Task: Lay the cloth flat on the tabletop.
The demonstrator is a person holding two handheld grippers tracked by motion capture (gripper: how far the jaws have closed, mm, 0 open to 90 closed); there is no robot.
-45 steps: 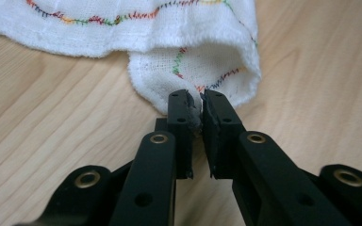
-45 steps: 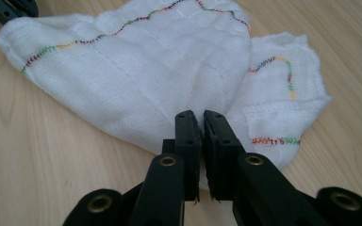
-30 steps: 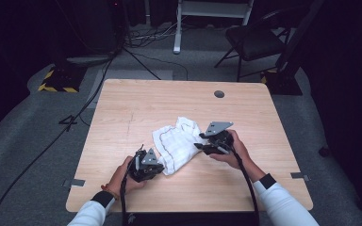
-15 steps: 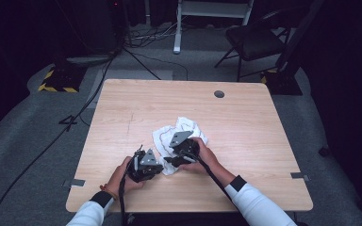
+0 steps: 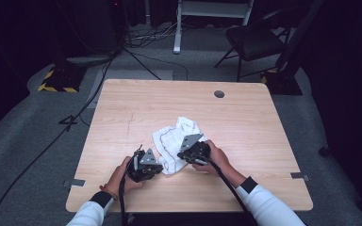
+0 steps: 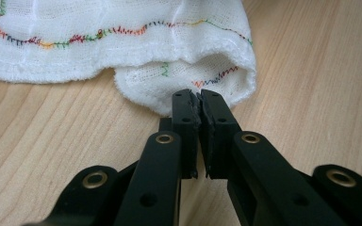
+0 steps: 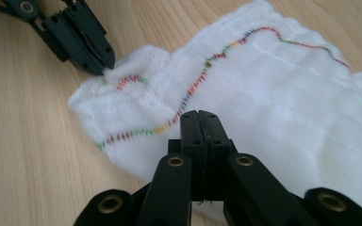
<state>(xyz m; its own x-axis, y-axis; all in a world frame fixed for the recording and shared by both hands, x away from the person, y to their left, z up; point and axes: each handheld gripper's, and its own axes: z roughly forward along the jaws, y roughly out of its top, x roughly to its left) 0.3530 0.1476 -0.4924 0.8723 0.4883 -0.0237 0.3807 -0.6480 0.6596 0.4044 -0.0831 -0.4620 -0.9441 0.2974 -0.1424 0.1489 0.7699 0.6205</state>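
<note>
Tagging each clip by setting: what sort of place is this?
Likely a recording studio or lab, not a home: a lone wooden table on grey carpet, dark surroundings, cables on the floor, and a folding chair behind.

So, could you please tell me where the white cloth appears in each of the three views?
High view: white cloth lies crumpled at the table's middle, between both grippers.
Left gripper view: along the top, its folded corner at the left gripper.
Right gripper view: right and centre, beneath the right gripper.
Shared landmark: the multicoloured wavy stitching along its hem.
</note>
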